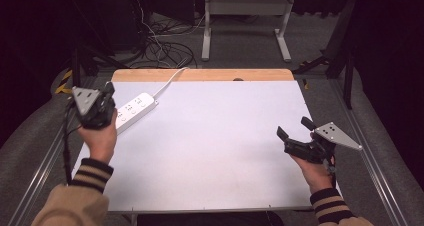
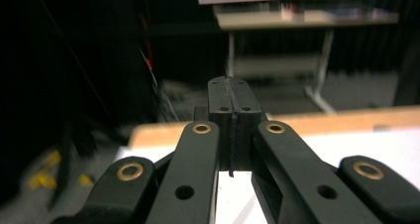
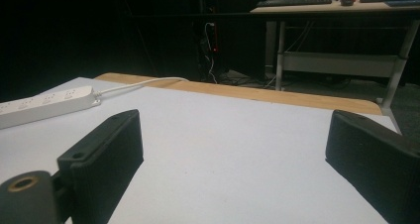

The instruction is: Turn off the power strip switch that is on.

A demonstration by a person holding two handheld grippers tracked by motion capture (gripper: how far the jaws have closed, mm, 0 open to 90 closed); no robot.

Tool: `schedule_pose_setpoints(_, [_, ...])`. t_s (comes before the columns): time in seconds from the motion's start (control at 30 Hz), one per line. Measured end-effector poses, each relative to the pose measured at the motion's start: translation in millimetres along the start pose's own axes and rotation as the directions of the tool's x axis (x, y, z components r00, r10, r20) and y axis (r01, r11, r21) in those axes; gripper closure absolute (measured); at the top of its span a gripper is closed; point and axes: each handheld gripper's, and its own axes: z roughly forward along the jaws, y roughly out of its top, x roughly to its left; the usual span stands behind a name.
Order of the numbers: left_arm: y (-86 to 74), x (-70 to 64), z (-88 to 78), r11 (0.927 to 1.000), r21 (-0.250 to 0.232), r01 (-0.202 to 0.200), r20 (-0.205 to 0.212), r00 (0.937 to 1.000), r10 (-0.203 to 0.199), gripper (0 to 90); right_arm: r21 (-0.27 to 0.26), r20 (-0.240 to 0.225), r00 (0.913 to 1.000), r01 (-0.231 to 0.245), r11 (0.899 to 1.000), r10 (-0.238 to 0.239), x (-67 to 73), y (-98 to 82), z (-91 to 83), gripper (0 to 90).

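Two grippers are up, one in each of your hands, nothing held in either. Your left gripper sits over the left edge of the table, raised, w/ its tip right above the near end of the white power strip. Its jaws are closed tight on each other: in the left gripper view the two black pads meet along one thin seam, nothing between them, pointing past the far wooden edge toward the dark floor. Can't tell if the tip touches the strip.

The power strip lies near the far left corner, angled, its white cord running off over the far edge. In the right gripper view it shows at the left, flat on the white top.

Your right gripper is near the right edge, approx. midway front to back, held low over the top and aimed toward the left. Its jaws stand wide apart, w/ bare white surface between them. It's well apart from the strip, across the table's width.
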Motion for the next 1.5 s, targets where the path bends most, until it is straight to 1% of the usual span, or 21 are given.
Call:
schedule_pose_setpoints(0.03, [0.0,0.0,0.0,1.0000,0.000,0.000,0.000,1.0000,0.000,90.0,-0.001,0.001,1.0000,0.000,1.000,0.000,0.3,0.2,-0.4,8.2])
schedule_pose_setpoints(0.07, [1.6,1.7,-14.5,0.9995,-0.033,-0.001,-0.007,1.0000,0.001,90.0,-0.004,0.003,1.0000,0.000,1.000,0.000,0.7,0.5,-0.8,8.2])
schedule_pose_setpoints(0.1, [1.8,4.9,-38.9,0.9970,-0.078,0.005,-0.005,1.0000,-0.005,90.0,-0.006,0.006,1.0000,0.002,1.000,-0.002,0.8,1.0,-1.2,8.2])
schedule_pose_setpoints(0.13, [0.9,6.8,-48.9,0.9958,-0.091,0.007,-0.010,0.9999,-0.008,90.0,-0.009,0.003,1.0000,-0.001,1.000,0.001,1.3,1.4,-1.4,8.2])
schedule_pose_setpoints(0.17, [0.9,6.8,-48.9,0.9958,-0.091,0.007,-0.010,0.9999,-0.008,90.0,-0.010,0.004,1.0000,-0.001,1.000,0.002,1.5,1.5,-1.3,8.2])
schedule_pose_setpoints(0.2, [-1.0,8.5,-56.8,0.9943,-0.106,0.013,-0.012,0.9998,-0.014,90.0,-0.010,0.003,1.0000,-0.002,1.000,0.002,1.5,1.4,-0.8,8.2])
schedule_pose_setpoints(0.3, [-6.9,12.5,-69.9,0.9930,-0.116,0.018,-0.017,0.9997,-0.020,90.0,-0.008,0.003,1.0000,0.000,1.000,0.000,0.8,1.4,0.5,8.2])
schedule_pose_setpoints(0.47, [-10.9,11.0,-71.1,0.9941,-0.107,0.017,-0.006,0.9998,-0.018,90.0,-0.002,0.002,1.0000,0.003,1.000,-0.003,1.5,1.4,4.1,8.2])
schedule_pose_setpoints(0.5, [-11.3,10.4,-71.2,0.9944,-0.105,0.006,-0.004,1.0000,-0.006,90.0,-0.001,0.003,1.0000,0.003,1.000,-0.003,2.2,1.2,4.1,8.2])
schedule_pose_setpoints(0.77, [-14.7,4.7,-69.8,0.9943,-0.105,-0.013,0.016,0.9998,0.015,89.9,0.001,0.004,1.0000,0.002,1.000,-0.002,2.7,-0.2,3.3,8.1])
schedule_pose_setpoints(0.8, [-15.4,4.1,-69.8,0.9942,-0.106,-0.019,0.015,0.9997,0.020,84.6,0.000,0.005,1.0000,0.003,1.000,-0.003,2.2,-0.1,3.3,8.2])
schedule_pose_setpoints(0.83, [-17.2,3.0,-67.3,0.9938,-0.109,-0.021,0.024,0.9994,0.023,70.0,0.001,0.005,1.0000,0.002,1.000,-0.002,2.0,-0.1,3.3,8.2])
schedule_pose_setpoints(0.9, [-18.5,2.3,-65.4,0.9940,-0.107,-0.022,0.021,0.9995,0.024,46.5,0.001,0.006,1.0000,0.003,1.000,-0.003,2.1,-0.2,3.4,8.2])
schedule_pose_setpoints(0.93, [-20.3,1.4,-63.8,0.9928,-0.117,-0.025,0.019,0.9994,0.028,39.0,0.001,0.004,1.0000,0.004,1.000,-0.004,2.3,-0.2,3.5,8.2])
schedule_pose_setpoints(1.03, [-22.7,-0.6,-60.7,0.9901,-0.134,-0.042,0.027,0.9986,0.046,23.3,0.002,0.003,1.0000,0.005,1.000,-0.005,3.0,-0.1,3.6,8.2])
schedule_pose_setpoints(1.1, [-22.7,-0.7,-59.8,0.9901,-0.136,-0.035,0.039,0.9984,0.041,16.1,0.004,0.003,1.0000,0.005,1.000,-0.005,3.0,-0.2,3.8,8.2])
schedule_pose_setpoints(1.13, [-23.2,-1.3,-58.9,0.9897,-0.140,-0.028,0.038,0.9987,0.034,12.6,0.004,0.004,1.0000,0.006,1.000,-0.006,3.0,-0.2,3.8,8.2])
schedule_pose_setpoints(1.17, [-23.3,-0.8,-58.5,0.9902,-0.135,-0.033,0.038,0.9985,0.039,12.0,0.003,0.004,1.0000,0.006,1.000,-0.006,2.8,-0.2,3.9,8.1])
schedule_pose_setpoints(1.2, [-23.5,-0.5,-57.9,0.9908,-0.132,-0.029,0.046,0.9983,0.035,11.9,0.003,0.004,1.0000,0.006,1.000,-0.006,2.7,-0.2,3.9,8.2])
schedule_pose_setpoints(1.3, [-24.1,0.0,-57.2,0.9914,-0.128,-0.027,0.048,0.9983,0.034,11.0,0.004,0.003,1.0000,0.006,1.000,-0.006,2.5,-0.2,3.7,8.1])
schedule_pose_setpoints(1.5, [-24.9,-0.8,-56.1,0.9907,-0.133,-0.028,0.042,0.9985,0.034,6.0,0.003,0.003,1.0000,0.008,1.000,-0.008,3.0,-0.1,3.8,8.2])
